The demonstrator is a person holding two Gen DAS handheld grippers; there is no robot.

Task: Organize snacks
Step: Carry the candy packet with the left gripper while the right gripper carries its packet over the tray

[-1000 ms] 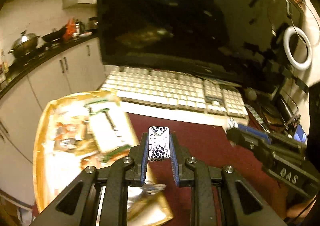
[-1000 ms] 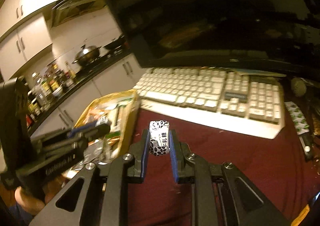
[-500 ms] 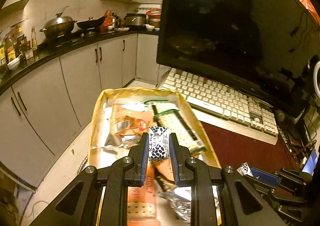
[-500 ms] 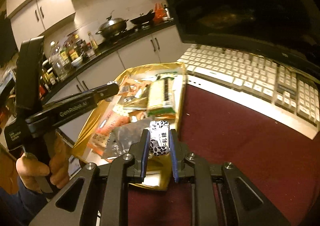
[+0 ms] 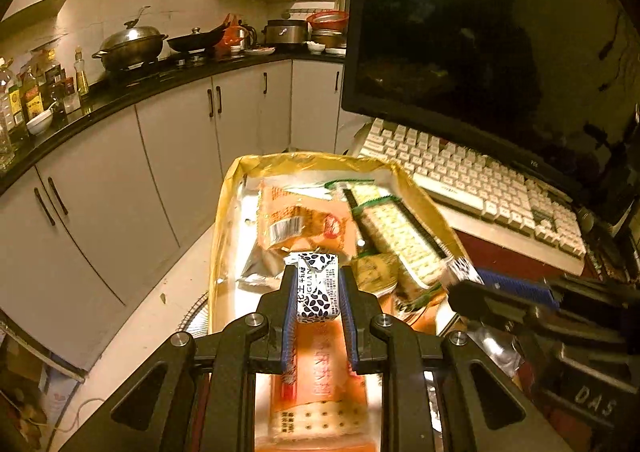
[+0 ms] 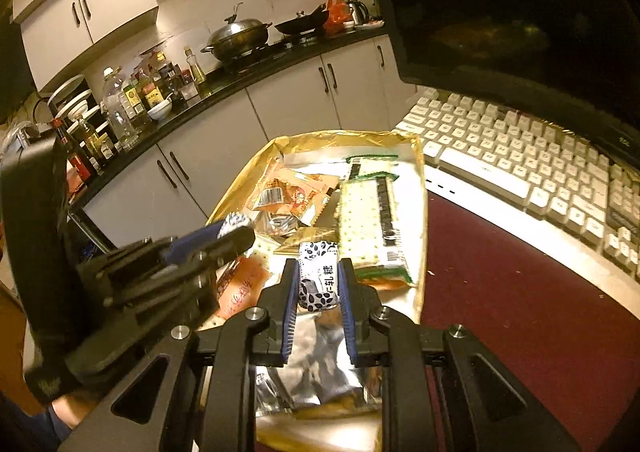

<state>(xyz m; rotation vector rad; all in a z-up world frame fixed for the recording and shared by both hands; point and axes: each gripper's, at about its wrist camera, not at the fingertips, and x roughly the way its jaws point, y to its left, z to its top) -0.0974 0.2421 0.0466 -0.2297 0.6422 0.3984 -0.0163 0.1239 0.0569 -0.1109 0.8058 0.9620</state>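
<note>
While both grippers tilt downward over the gold tray (image 5: 228, 212), each pinches a small candy wrapped in white paper with dark seed-shaped marks. Nearest in the left wrist view, the left gripper (image 5: 318, 284) has its blue-padded fingers pressed onto the sides of the left candy (image 5: 317, 286), which stands upright between them above an orange cracker packet (image 5: 320, 376) lying in the tray. In the right wrist view the right gripper (image 6: 319, 278) clamps the right candy (image 6: 319, 276) the same way, over a crumpled silver wrapper (image 6: 316, 368) at the tray's near end. To the left in that view, the left gripper reaches in from the side, its tip over the tray, with part of a hand (image 6: 66, 410) under its body.

Farther in, the tray holds an orange snack bag (image 5: 296, 220) and a green-edged cracker pack (image 5: 396, 228) side by side. Beyond the tray's right edge lie a dark red mat (image 6: 500, 292), a white keyboard (image 6: 520, 160) and a dark monitor (image 5: 480, 32). Behind, kitchen cabinets (image 5: 172, 140) carry a counter with a lidded wok (image 5: 130, 42).
</note>
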